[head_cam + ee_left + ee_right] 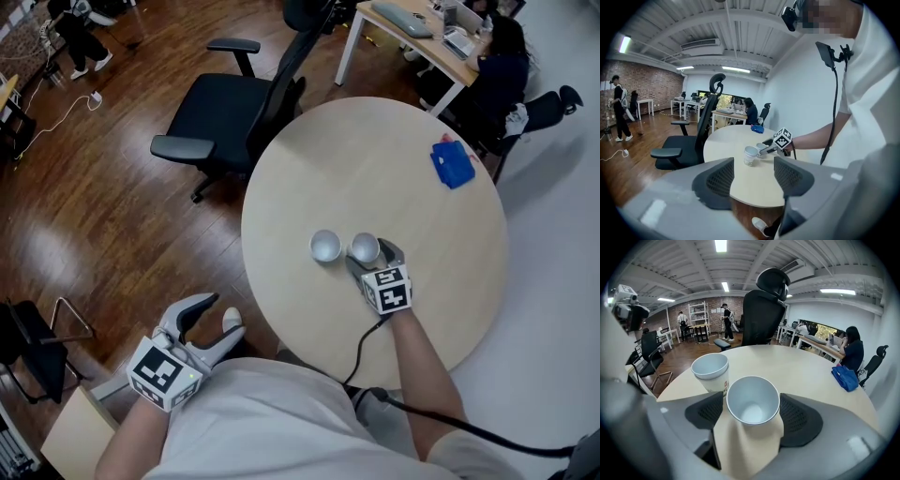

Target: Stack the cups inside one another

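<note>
Two white paper cups stand side by side near the middle of the round table. The left cup shows a doubled rim, like one cup nested in another. The right cup stands upright between the jaws of my right gripper. Its pads flank the rim closely, and a thin gap shows on the left side. My left gripper hangs open and empty off the table's near-left edge, and both cups show far ahead of it.
A blue object lies at the table's far right. A black office chair stands against the far-left edge. A seated person is at a desk beyond the table. Other people stand far off.
</note>
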The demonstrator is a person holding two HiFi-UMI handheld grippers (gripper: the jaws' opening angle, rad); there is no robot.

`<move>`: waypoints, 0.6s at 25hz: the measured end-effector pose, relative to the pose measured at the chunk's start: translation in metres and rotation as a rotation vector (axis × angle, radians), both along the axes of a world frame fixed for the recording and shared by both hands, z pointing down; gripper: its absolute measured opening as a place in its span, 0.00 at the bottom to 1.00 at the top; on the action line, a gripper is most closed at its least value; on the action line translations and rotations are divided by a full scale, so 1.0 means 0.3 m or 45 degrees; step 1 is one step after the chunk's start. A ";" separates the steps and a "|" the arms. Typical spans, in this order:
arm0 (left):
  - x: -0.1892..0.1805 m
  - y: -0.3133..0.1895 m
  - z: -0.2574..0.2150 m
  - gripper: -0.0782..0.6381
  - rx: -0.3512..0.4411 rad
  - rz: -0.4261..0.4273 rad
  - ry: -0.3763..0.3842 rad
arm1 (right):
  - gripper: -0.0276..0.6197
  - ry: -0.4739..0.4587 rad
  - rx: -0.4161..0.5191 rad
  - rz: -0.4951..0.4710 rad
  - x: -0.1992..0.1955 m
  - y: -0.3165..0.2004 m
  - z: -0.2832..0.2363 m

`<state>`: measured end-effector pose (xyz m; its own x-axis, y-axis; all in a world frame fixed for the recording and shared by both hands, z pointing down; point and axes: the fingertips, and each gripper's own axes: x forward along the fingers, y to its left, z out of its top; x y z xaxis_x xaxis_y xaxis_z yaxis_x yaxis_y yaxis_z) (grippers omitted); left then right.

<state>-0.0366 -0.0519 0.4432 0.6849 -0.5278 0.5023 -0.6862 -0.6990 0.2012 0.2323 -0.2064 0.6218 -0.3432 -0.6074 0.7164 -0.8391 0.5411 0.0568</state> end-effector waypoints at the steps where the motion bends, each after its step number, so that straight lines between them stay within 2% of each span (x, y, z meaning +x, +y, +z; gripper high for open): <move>1: 0.000 0.003 0.001 0.50 0.002 -0.002 0.001 | 0.63 0.001 0.006 0.000 -0.001 -0.002 -0.001; 3: 0.001 0.007 0.002 0.50 0.004 -0.003 0.003 | 0.59 -0.002 0.012 0.002 -0.001 -0.004 -0.003; 15: 0.013 0.003 -0.015 0.50 0.037 0.038 0.029 | 0.58 -0.004 0.099 0.028 0.028 0.026 -0.121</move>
<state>-0.0329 -0.0509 0.4385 0.7118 -0.5213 0.4708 -0.6604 -0.7249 0.1958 0.2409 -0.1987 0.5855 -0.3314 -0.6686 0.6656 -0.8508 0.5167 0.0954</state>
